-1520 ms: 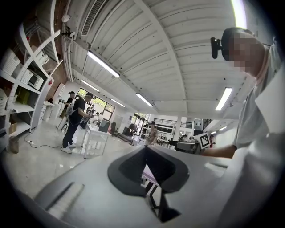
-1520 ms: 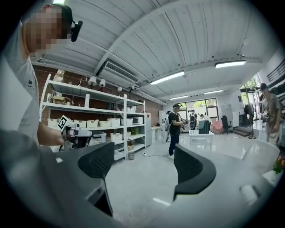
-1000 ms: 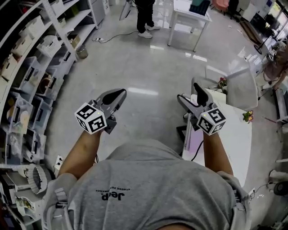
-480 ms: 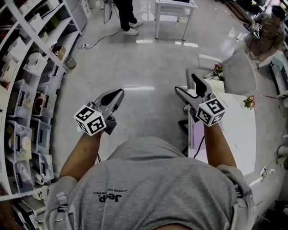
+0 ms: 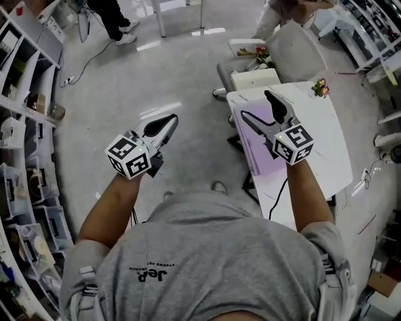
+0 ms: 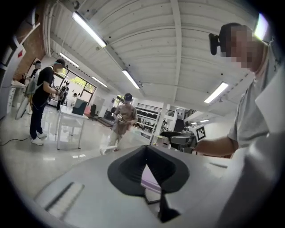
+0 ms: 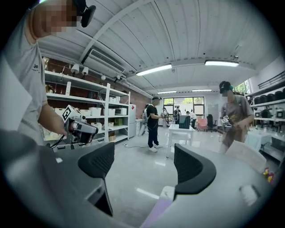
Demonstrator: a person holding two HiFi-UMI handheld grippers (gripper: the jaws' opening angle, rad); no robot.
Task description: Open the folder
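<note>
A lilac folder [image 5: 260, 164] lies flat and closed along the left edge of a white table [image 5: 327, 135]. My right gripper [image 5: 255, 105] hangs open above the folder's far end, nothing between its jaws. In the right gripper view the right gripper [image 7: 144, 165] frames floor, with a strip of the folder [image 7: 153, 214] below. My left gripper [image 5: 168, 120] is shut and empty over bare floor, left of the table. In the left gripper view the left gripper [image 6: 146, 151] has its jaws together, a sliver of the folder [image 6: 149, 181] showing behind them.
A white box [image 5: 254, 78] and flowers [image 5: 321, 88] sit at the table's far end, with a grey chair [image 5: 294, 50] beyond. Shelving [image 5: 25, 125] lines the left side. A person [image 5: 113, 15] stands far off on the floor.
The view has swung right: the table with the folder has come under my right gripper. Both grippers keep their pose, left shut and right open.
</note>
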